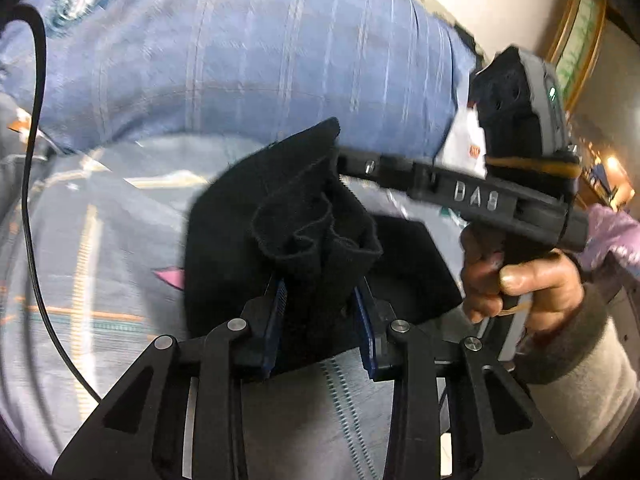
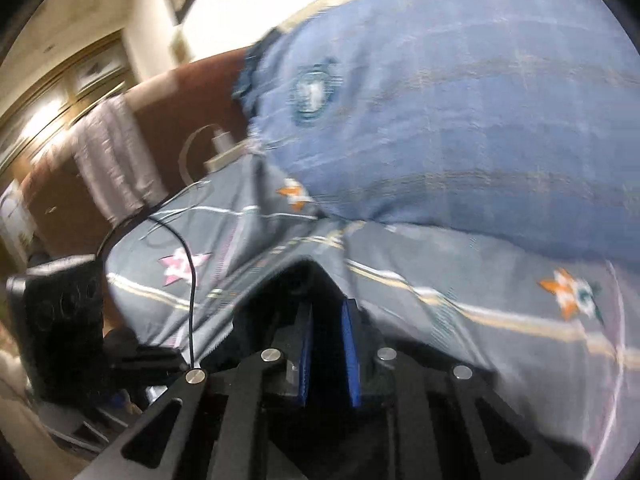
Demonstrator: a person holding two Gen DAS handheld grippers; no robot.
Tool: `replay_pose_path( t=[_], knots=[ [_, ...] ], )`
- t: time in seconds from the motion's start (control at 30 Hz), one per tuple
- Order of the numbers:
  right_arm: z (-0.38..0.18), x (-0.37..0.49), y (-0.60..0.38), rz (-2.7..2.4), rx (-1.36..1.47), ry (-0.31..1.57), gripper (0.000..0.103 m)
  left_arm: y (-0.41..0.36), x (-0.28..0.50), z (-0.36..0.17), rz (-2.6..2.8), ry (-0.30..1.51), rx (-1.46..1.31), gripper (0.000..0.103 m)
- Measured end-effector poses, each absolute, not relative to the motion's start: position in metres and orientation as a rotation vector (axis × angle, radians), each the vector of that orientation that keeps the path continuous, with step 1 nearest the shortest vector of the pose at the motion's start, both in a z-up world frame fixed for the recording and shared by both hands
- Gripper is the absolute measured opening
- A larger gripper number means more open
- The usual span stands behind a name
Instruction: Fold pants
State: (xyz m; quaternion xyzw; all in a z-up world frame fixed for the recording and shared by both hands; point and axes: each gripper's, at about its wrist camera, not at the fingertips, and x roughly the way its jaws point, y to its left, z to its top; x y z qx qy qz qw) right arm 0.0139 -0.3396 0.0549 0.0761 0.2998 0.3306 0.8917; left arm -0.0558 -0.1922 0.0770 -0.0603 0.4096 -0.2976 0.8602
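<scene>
At the centre of the left wrist view, the left tool (image 1: 320, 312) clamps a bunched fold of the black pants (image 1: 280, 232) above the patterned bed sheet (image 1: 100, 280). The right tool (image 2: 328, 344) grips another dark edge of them, low in its frame, below the blue pillow (image 2: 460, 100).

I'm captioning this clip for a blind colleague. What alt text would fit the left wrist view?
The left gripper is shut on a bunched fold of black pants, lifted above a grey patterned bedsheet. From the right, the right gripper, held in a person's hand, pinches the same cloth at its top edge. A large blue pillow fills the background.
</scene>
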Motion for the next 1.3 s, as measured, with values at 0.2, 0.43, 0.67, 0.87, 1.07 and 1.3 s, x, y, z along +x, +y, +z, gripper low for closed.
replay_pose_path(
  t=[0.2, 0.43, 0.67, 0.87, 1.07, 1.3],
  knots=[
    [0.027, 0.001, -0.392, 0.534, 0.308, 0.689, 0.022, -0.211, -0.053, 0.066, -0.720, 0.918, -0.116, 0.044],
    [0.022, -0.029, -0.420, 0.577, 0.548, 0.670, 0.049, -0.185, -0.065, 0.098, -0.790, 0.853, -0.075, 0.066],
    [0.013, -0.024, -0.383, 0.607, 0.523, 0.736, 0.058, -0.149, -0.028, 0.063, -0.561, 0.897, -0.080, 0.066],
    [-0.003, -0.006, -0.361, 0.578, 0.606, 0.799, 0.059, -0.145, -0.025, 0.036, -0.525, 0.941, -0.076, 0.066],
    [0.002, -0.008, -0.367, 0.605, 0.739, 0.799, 0.066, -0.147, -0.035, 0.035, -0.553, 0.933, -0.076, 0.066],
    [0.004, -0.005, -0.356, 0.557, 0.634, 0.885, 0.074, -0.159, -0.044, 0.034, -0.572, 0.914, -0.032, 0.066]
  ],
)
